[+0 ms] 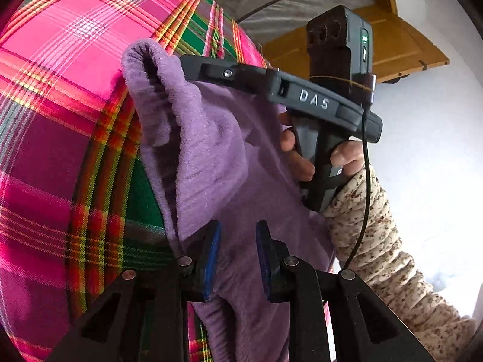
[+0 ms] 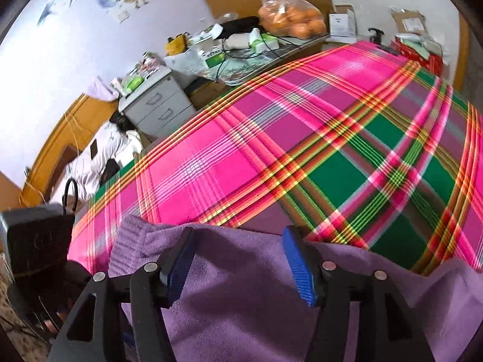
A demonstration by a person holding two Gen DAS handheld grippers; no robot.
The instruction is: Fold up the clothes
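Progress on the fold could be judged only in part: the soft purple fleece garment [image 1: 217, 157] lay bunched over the pink, green and red plaid cloth [image 1: 60, 90] covering the work surface, with at least one layer doubled over itself, yet no flat, squared stack was visible, so smoothing and further folds probably remained. At the left of the left wrist view, a ribbed cuff or hem [image 1: 145, 60] of the garment stood raised above the plaid cloth. Lower down, the left gripper [image 1: 237, 259] stood with its blue-padded fingers moderately apart; purple fleece ran between them, but the pads did not appear to press it, so no firm grasp could be confirmed. To the right, the right gripper [image 1: 193, 63] reached across with its tip against the raised fold, held by a hand [image 1: 317, 154] in a speckled knit sleeve [image 1: 377, 241]. In the right wrist view, that gripper [image 2: 238, 259] showed its jaws spread wide, fleece beneath and between them, nothing clamped. The garment's long axis appeared to run from the raised ribbed cuff or hem down toward the left gripper, roughly along the near edge of the plaid cloth; its full outline was hidden, so the exact heading could not be fixed.
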